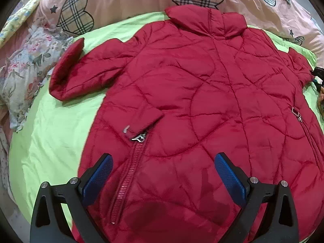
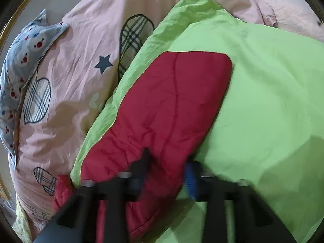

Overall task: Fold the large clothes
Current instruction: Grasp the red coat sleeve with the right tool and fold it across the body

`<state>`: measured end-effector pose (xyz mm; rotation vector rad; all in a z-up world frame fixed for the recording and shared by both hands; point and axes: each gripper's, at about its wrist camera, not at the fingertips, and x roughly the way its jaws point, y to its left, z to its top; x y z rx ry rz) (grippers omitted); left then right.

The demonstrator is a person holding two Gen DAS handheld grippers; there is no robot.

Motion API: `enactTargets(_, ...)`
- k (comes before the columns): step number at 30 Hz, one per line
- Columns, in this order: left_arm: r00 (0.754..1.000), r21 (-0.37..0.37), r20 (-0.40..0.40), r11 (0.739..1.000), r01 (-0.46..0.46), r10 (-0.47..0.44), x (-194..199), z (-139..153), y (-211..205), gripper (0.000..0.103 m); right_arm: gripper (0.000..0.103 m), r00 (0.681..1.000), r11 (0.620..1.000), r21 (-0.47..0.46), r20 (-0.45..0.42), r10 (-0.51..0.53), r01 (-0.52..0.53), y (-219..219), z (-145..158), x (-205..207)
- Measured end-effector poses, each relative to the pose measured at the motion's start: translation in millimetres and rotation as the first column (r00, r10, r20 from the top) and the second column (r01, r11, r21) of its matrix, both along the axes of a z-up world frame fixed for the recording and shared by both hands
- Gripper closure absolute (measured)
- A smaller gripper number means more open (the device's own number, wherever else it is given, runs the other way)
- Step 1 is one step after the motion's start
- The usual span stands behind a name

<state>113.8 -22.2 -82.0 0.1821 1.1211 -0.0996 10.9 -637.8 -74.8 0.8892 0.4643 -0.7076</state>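
Jacket: the red quilted jacket [image 1: 202,101] lies spread flat, front up, on the green sheet [image 1: 50,141], collar toward the pink heart-print quilt [image 1: 121,0], both sleeves out to the sides.
My left gripper [image 1: 164,174]: released, blue pads wide apart, hanging over the lower front of the jacket beside its zip [image 1: 129,174]; nothing sits between the pads.
My right gripper [image 2: 168,172]: narrowed around the right sleeve [image 2: 172,105]. The sleeve runs between my fingers, but the view is smeared by motion, so I cannot tell whether the pads actually press the padding.
Step, as I judge it: take the right sleeve and fold it across the body; the left sleeve [image 1: 81,75] is not yet folded.
Risk, thin grip: puffy, slick fabric may slide out if I have pinched only the top layer, and the sleeve would flop back.
Risk, sheet caught: the green sheet lies right beside my blue pad [image 2: 190,180]; catching it would drag bedding with the sleeve.
Risk, body shifting: with my left fingers not pinning anything, pulling the sleeve could skew the whole jacket.
Risk, zip pull: the loose metal pull [image 1: 139,137] could snag a finger coming down near it.
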Motion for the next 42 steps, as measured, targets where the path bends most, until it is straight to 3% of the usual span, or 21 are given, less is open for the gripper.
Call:
enactTargets(2,1.000,-0.012,-0.003,1.000,0.004,-0.004,1.2,-1.3,-1.5,0.002,0.091,0.999,0.999,-0.027,0.014,0.044,-0.044,5.1,10.0,1.0)
enactTargets(11,1.000,-0.082,0.017,0.997,0.009,-0.007,-8.9,9.2,5.8,0.002,0.095,0.961,0.949,-0.162,0.009,0.275,-0.270,82.1,68.2,5.1)
enactTargets(18,0.999,-0.106,0.035,0.994,0.009,-0.006,-19.3,23.2,11.4,0.002,0.095,0.889,0.868,-0.222,0.015,0.458,-0.444,170.3,104.5,22.2)
enactTargets(24,0.998,-0.121,0.061,0.993,0.015,-0.008,-29.4,35.5,19.8,0.002,0.095,0.793,0.774,-0.221,0.007,0.609,-0.593,247.5,117.1,54.7)
enactTargets(29,0.998,-0.142,0.060,0.990,0.005,0.003,-30.4,38.6,32.0,0.002,0.095,0.717,0.702,-0.161,-0.063,0.694,-0.694,305.7,96.5,95.9)
enactTargets(39,0.997,-0.175,0.051,0.983,-0.054,0.064,-18.5,35.6,60.0,0.002,0.095,0.588,0.597,0.007,-0.162,0.792,-0.802,384.8,10.0,141.8)
enactTargets(42,0.996,-0.189,0.039,0.979,-0.074,0.083,-12.7,31.4,65.9,0.002,0.095,0.549,0.575,0.061,-0.233,0.803,-0.816,399.6,-19.7,146.7)
